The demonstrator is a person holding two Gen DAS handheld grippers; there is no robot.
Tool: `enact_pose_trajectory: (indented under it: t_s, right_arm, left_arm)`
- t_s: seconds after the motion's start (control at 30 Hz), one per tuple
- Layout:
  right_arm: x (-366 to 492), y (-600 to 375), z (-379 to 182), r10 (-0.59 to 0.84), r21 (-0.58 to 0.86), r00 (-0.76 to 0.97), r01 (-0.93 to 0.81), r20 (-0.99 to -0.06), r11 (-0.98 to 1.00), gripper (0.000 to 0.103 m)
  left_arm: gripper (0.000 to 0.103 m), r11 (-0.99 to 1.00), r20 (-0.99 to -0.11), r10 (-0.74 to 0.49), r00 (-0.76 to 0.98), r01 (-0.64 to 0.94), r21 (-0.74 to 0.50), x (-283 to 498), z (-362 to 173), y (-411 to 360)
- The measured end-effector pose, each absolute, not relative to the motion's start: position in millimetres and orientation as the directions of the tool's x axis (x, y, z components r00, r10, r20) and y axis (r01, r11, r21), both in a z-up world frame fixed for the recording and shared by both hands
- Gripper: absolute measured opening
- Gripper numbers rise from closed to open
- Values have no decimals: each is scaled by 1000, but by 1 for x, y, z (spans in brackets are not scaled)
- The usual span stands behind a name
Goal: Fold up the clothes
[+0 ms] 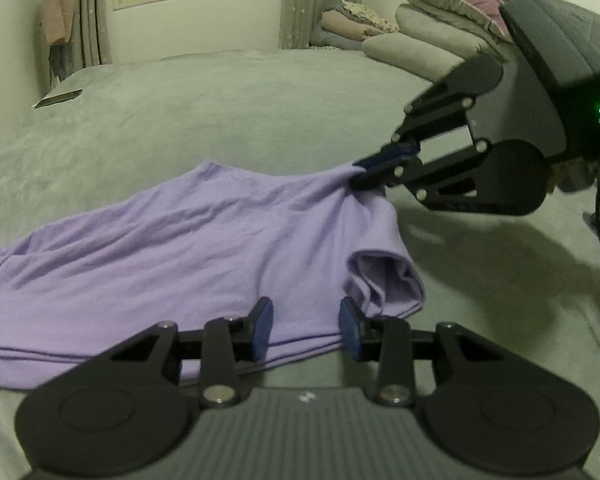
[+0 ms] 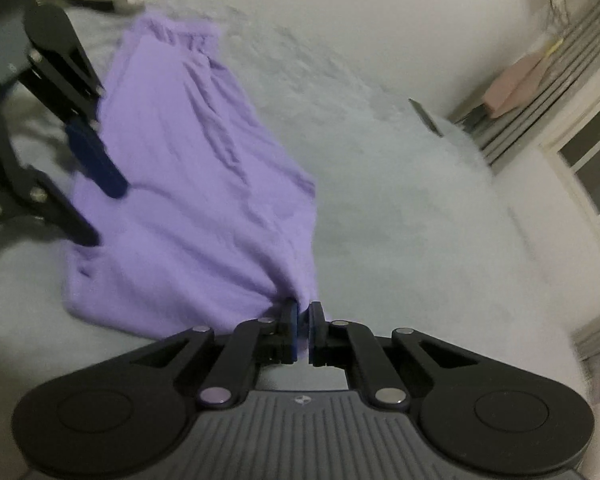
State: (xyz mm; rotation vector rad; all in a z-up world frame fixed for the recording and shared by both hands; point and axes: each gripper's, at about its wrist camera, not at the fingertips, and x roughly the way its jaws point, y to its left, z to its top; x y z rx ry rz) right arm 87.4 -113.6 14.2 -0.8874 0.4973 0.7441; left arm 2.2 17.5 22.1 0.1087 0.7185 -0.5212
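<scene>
One hand-held gripper (image 2: 303, 330) pinches the shirt (image 2: 188, 200); hem hidden.

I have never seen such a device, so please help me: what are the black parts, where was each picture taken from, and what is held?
These are two hand-held grippers, each carrying a camera looking along its jaws. One picture comes from the left gripper, whose jaws stand open at the near edge of a purple garment. This garment lies on a bed covered in grey blanket. The other picture comes from the right gripper, whose jaws are shut on a pinch of the garment. Each gripper also shows in the other's picture. Folded bedding is stacked behind.
</scene>
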Motion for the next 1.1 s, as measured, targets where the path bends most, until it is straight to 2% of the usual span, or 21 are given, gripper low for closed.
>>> enact_pose_trajectory:
  t_s: [0.33, 0.5, 0.63, 0.77, 0.9, 0.97, 1.03, 1.1]
  right_arm:
    - [87, -133, 25, 414, -438, 627, -769, -660, 465, 4]
    - [90, -133, 23, 425, -418, 621, -771, -659, 480, 4]
    - [89, -136, 24, 445, -403, 631, -763, -635, 505, 4]
    - [92, -135, 23, 435, -413, 639, -756, -635, 507, 4]
    - [93, -134, 26, 446, -397, 636, -758, -630, 518, 4]
    - [93, -135, 26, 451, -390, 630, -762, -632, 517, 4]
    - [94, -135, 25, 451, -385, 627, -763, -636, 518, 4]
    - [95, -136, 25, 449, -384, 629, -761, -635, 523, 4]
  left_arm:
    - [40, 782, -579, -550, 601, 614, -105, -2, 28, -2]
    - [39, 789, -624, -479, 617, 614, 1, -2, 26, -7]
    - [39, 756, -628, -447, 637, 644, 116, -8, 34, 6]
    - [38, 741, -628, -507, 590, 670, 32, 8, 32, 4]
    - [38, 715, -625, -485, 611, 689, 118, 6, 23, -16]
    - [32, 722, -618, -466, 633, 676, 148, 9, 18, -21]
    - [17, 717, -608, -465, 643, 677, 167, 9, 15, -24]
    - [9, 713, -598, -473, 647, 680, 172, 8, 13, -26]
